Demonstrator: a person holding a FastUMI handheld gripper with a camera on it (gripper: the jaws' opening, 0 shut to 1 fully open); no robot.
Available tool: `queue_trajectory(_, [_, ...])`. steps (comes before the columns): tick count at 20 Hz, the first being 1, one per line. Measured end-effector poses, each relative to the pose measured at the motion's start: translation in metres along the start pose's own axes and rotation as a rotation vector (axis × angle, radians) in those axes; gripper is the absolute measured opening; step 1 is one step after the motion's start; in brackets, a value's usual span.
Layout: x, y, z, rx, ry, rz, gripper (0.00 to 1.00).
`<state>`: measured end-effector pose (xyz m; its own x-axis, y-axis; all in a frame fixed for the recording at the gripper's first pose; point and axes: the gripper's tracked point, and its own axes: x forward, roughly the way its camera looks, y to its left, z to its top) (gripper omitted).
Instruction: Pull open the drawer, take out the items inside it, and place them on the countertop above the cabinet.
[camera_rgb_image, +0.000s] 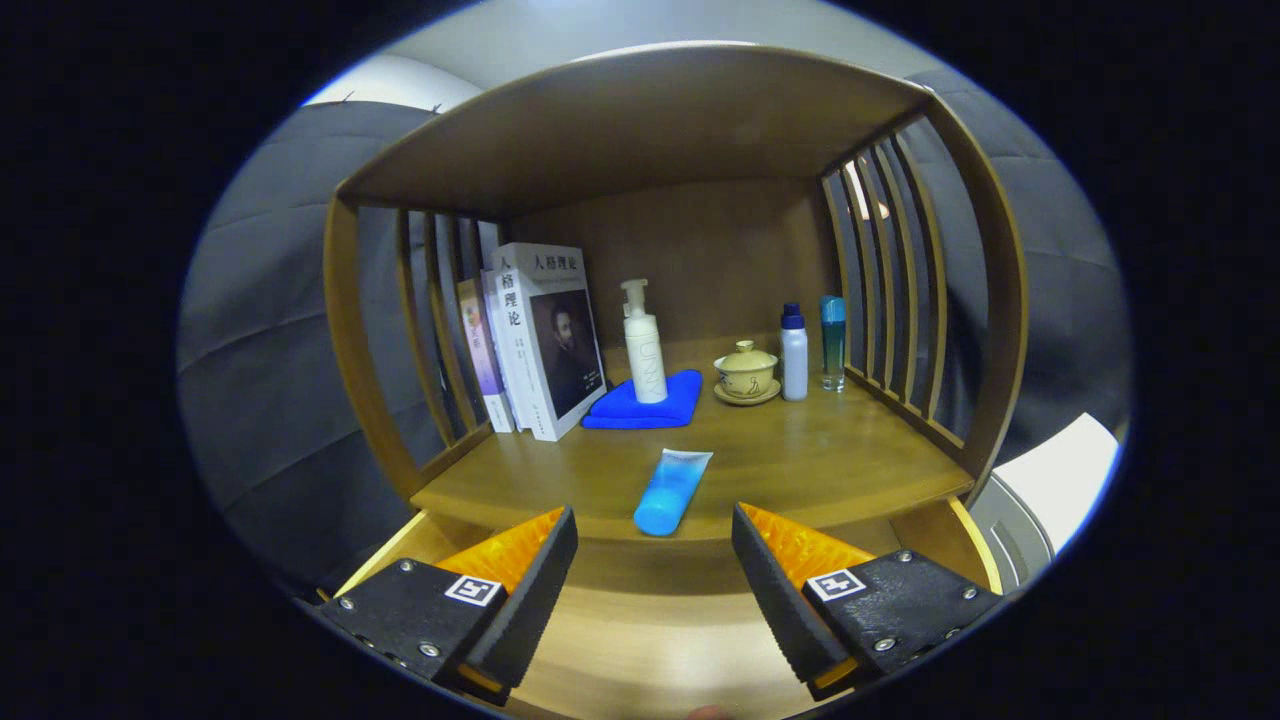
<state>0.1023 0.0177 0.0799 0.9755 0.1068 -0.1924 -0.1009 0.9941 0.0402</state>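
A blue tube (670, 490) lies on the wooden countertop (800, 460), close to its front edge, cap end toward me. My gripper (655, 535) is open, its fingers standing wide apart just short of the tube, with nothing between them. Below the fingers lies the pale wood of the pulled-out drawer (640, 640), whose side walls run under each finger. No item shows in the part of the drawer I see.
Further back on the countertop stand several books (540, 340), a white pump bottle (645, 345) on a folded blue cloth (645, 408), a lidded tea cup (746, 375), a white bottle (794, 355) and a blue bottle (832, 342). Slatted side walls and a roof enclose the shelf.
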Motion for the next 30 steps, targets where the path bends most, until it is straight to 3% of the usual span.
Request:
queue_trajectory(12, [-0.099, 0.032, -0.044, -0.085, -0.122, 0.035, 0.95])
queue_trajectory(30, [-0.183, 0.06, -0.149, -0.226, -0.103, 0.134, 0.95])
